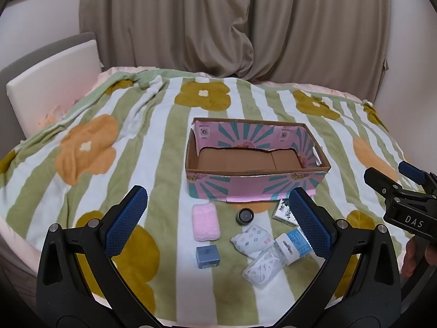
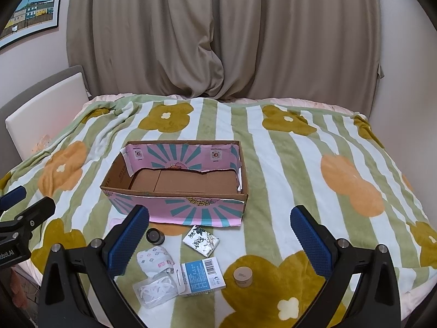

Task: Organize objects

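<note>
An open, empty pink-and-teal cardboard box [image 1: 256, 181] [image 2: 174, 207] sits mid-bed. In front of it lie small items: a pink sponge [image 1: 205, 222], a black round jar [image 1: 245, 215] [image 2: 154, 235], a blue cube [image 1: 208, 257], a patterned white pouch [image 1: 250, 239] [image 2: 154, 259], a blue-and-white card pack [image 1: 292, 247] [image 2: 200, 276], a clear bag of white bands [image 1: 262, 270] [image 2: 155, 291], a black-and-white tissue pack [image 1: 284, 210] [image 2: 201, 240] and a tan round jar [image 2: 242, 274]. My left gripper [image 1: 218, 221] and right gripper [image 2: 221, 239] hover open and empty above the items.
The bed carries a green-and-white striped blanket with flowers [image 1: 131, 136] [image 2: 300, 164]. A white headboard panel [image 1: 52, 82] stands at the left, beige curtains [image 1: 232, 22] behind. The right gripper's body [image 1: 404, 205] shows at the left view's right edge.
</note>
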`<action>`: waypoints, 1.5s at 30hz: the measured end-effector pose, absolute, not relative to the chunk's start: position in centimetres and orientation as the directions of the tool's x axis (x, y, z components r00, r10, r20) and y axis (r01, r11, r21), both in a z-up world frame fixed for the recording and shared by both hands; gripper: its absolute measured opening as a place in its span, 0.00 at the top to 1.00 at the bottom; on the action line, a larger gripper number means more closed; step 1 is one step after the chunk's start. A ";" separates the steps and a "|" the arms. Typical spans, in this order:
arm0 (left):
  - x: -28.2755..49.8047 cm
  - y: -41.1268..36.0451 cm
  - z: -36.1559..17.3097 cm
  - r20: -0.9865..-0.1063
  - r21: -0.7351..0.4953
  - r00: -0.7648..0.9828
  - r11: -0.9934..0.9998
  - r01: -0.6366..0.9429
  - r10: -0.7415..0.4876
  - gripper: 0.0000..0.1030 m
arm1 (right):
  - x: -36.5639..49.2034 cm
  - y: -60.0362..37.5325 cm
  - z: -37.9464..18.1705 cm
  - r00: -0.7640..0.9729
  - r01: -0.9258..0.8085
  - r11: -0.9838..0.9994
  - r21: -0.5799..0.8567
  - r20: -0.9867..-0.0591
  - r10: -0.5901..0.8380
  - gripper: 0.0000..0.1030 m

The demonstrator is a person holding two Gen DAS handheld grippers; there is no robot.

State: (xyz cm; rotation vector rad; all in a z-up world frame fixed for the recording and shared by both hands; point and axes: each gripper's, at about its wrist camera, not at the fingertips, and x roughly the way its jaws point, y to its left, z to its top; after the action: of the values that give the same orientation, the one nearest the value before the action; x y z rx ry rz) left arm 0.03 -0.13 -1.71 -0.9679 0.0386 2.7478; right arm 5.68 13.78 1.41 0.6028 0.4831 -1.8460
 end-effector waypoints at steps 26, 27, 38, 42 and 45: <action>0.3 -0.5 -1.5 -0.620 -0.051 -0.730 -0.943 -0.330 0.289 0.00 | 5.6 13.8 1.4 -0.350 0.910 -0.413 -0.041 -0.613 -0.709 0.00; 0.3 -0.4 -1.5 -0.619 -0.052 -0.725 -0.938 -0.344 0.300 0.00 | 5.6 13.8 1.4 -0.350 0.909 -0.414 -0.041 -0.613 -0.708 0.00; 0.3 -0.5 -1.5 -0.622 -0.058 -0.706 -0.919 -0.391 0.340 0.00 | 5.7 13.9 1.3 -0.365 0.900 -0.435 -0.039 -0.613 -0.701 0.00; 0.4 -0.5 -1.5 -0.622 -0.060 -0.693 -0.904 -0.423 0.365 0.00 | 5.9 14.0 1.3 -0.390 0.884 -0.466 -0.041 -0.616 -0.685 0.00; 0.5 -0.5 -1.5 -0.625 -0.064 -0.683 -0.896 -0.439 0.379 0.00 | 6.0 14.1 1.2 -0.397 0.878 -0.477 -0.039 -0.616 -0.680 0.00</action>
State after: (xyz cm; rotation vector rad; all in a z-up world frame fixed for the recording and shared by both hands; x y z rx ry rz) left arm 0.51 -0.50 -1.53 -0.9108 0.1258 2.5292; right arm 6.05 14.11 1.23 0.6616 0.4459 -1.9915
